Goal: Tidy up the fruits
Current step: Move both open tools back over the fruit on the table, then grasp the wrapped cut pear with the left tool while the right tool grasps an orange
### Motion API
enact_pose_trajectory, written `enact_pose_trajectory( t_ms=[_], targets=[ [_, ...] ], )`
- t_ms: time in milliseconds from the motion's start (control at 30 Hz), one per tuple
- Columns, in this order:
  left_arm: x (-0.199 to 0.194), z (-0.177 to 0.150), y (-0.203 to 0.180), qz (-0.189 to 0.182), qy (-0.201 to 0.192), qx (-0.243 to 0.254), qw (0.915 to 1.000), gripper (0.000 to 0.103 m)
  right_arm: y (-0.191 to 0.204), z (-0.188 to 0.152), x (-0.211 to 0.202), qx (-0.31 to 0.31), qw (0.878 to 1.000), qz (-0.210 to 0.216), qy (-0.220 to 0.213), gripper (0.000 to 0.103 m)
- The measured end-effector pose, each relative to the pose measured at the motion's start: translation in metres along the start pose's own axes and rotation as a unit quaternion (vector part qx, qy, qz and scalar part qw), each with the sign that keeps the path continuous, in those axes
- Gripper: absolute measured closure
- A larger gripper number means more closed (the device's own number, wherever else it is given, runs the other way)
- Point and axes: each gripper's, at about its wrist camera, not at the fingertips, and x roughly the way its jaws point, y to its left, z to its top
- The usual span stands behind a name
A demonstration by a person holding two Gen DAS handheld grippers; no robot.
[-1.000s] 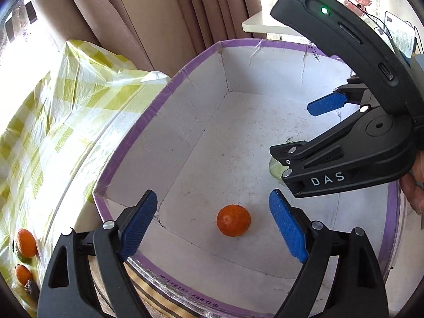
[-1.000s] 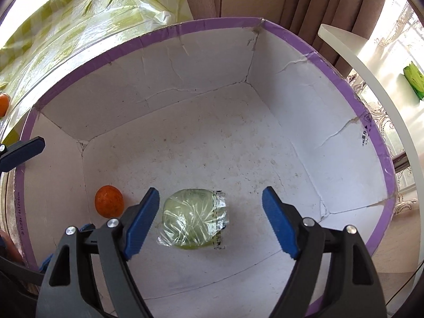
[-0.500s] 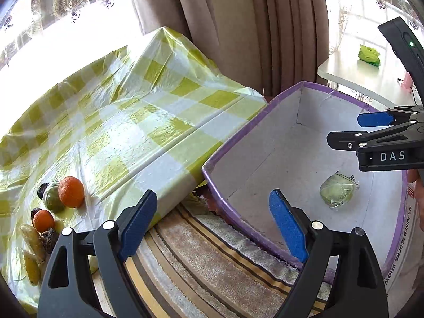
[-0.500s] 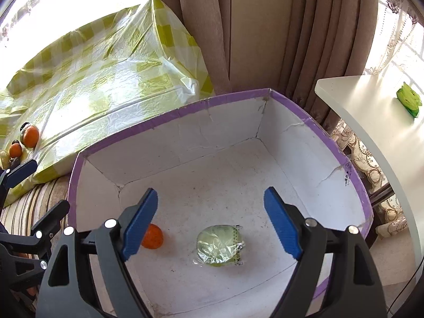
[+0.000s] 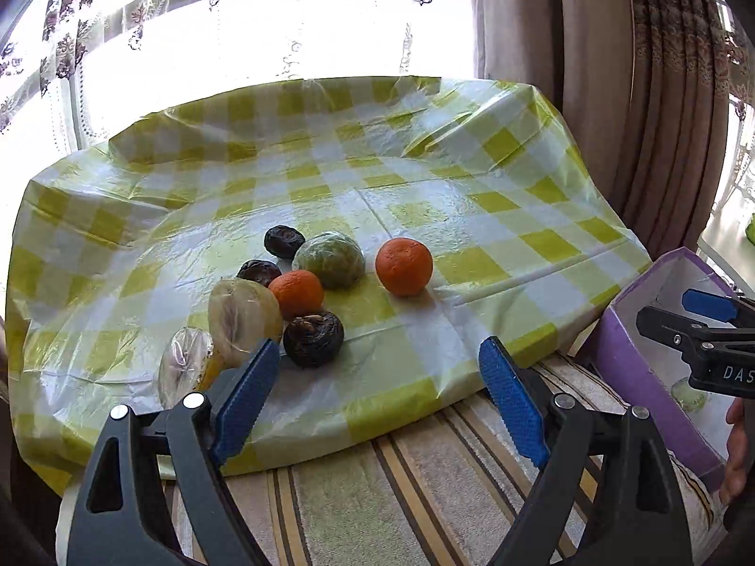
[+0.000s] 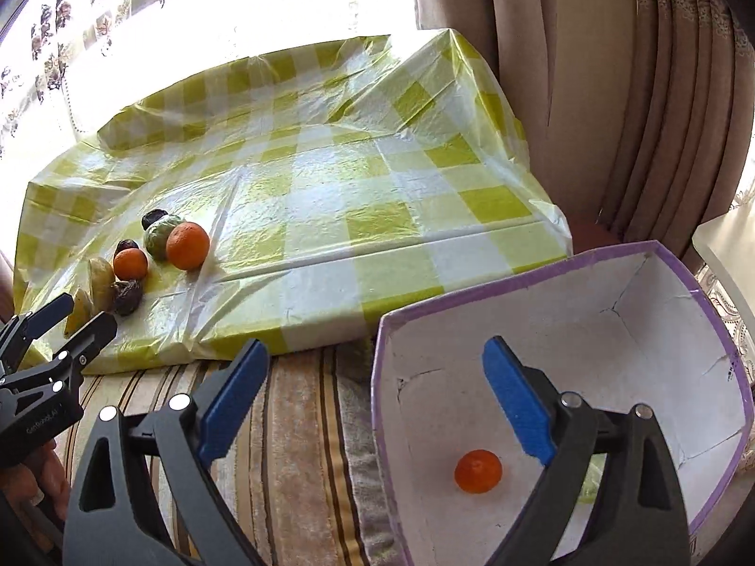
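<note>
A pile of fruit lies on the yellow checked tablecloth (image 5: 424,217): two oranges (image 5: 404,266) (image 5: 297,293), a wrapped green fruit (image 5: 330,259), several dark wrinkled fruits (image 5: 314,338) and wrapped yellowish fruits (image 5: 243,316). My left gripper (image 5: 377,405) is open and empty, just short of the pile. The purple-rimmed white box (image 6: 613,330) holds an orange (image 6: 477,470) and a wrapped green fruit (image 5: 689,396). My right gripper (image 6: 373,405) is open and empty, above the box's near left corner.
A striped brown cloth (image 6: 302,405) covers the surface between tablecloth and box. Brown curtains (image 5: 660,94) hang at the right, with a bright window behind. A white table edge (image 6: 726,245) stands at the far right.
Both grippers pulled back out of the box and swung left. The left one now faces the fruit pile on the tablecloth. The orange and wrapped green fruit stay in the box.
</note>
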Motion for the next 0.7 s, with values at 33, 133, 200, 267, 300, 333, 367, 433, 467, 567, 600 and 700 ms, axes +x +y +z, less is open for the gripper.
enact_pose_trajectory(
  t_ms=[33, 133, 200, 267, 300, 333, 367, 433, 467, 567, 600, 700],
  targets=[
    [-0.003, -0.001, 0.012, 0.009, -0.004, -0.013, 0.9999, 0.018, 0.01, 0.001, 0.003, -0.006, 1.0, 0.006, 0.0, 0.01],
    [-0.012, -0.006, 0.048, 0.035, -0.014, -0.051, 0.998, 0.018, 0.036, 0.002, 0.012, -0.017, 1.0, 0.018, -0.001, 0.01],
    [-0.018, -0.009, 0.072, 0.05, -0.02, -0.077, 0.9955, 0.018, 0.053, 0.003, 0.017, -0.025, 0.999, 0.028, -0.002, 0.01],
    [-0.018, -0.012, 0.093, 0.057, -0.016, -0.099, 0.9934, 0.018, 0.07, 0.003, 0.023, -0.039, 0.999, 0.034, -0.003, 0.009],
    [-0.017, -0.013, 0.101, 0.057, -0.011, -0.107, 0.9925, 0.018, 0.077, 0.002, 0.025, -0.045, 0.998, 0.038, -0.003, 0.009],
    [-0.015, -0.015, 0.11, 0.054, -0.005, -0.116, 0.9918, 0.018, 0.084, 0.002, 0.028, -0.05, 0.998, 0.041, -0.002, 0.009],
    [-0.012, -0.017, 0.117, 0.05, 0.001, -0.123, 0.9912, 0.018, 0.091, 0.002, 0.031, -0.055, 0.997, 0.046, -0.001, 0.009],
    [-0.006, -0.019, 0.128, 0.034, 0.014, -0.137, 0.9899, 0.018, 0.103, 0.001, 0.036, -0.065, 0.997, 0.052, 0.0, 0.009],
    [-0.003, -0.02, 0.13, 0.023, 0.019, -0.142, 0.9895, 0.017, 0.109, 0.001, 0.039, -0.069, 0.996, 0.054, 0.0, 0.009],
    [0.003, -0.021, 0.129, 0.001, 0.025, -0.139, 0.9899, 0.016, 0.124, 0.004, 0.046, -0.075, 0.995, 0.059, -0.003, 0.009],
    [0.005, -0.021, 0.128, -0.005, 0.028, -0.136, 0.9903, 0.015, 0.127, 0.006, 0.048, -0.076, 0.995, 0.058, -0.005, 0.009],
    [0.011, -0.022, 0.13, -0.011, 0.036, -0.14, 0.9894, 0.015, 0.136, 0.012, 0.052, -0.075, 0.995, 0.057, -0.014, 0.009]
  ],
)
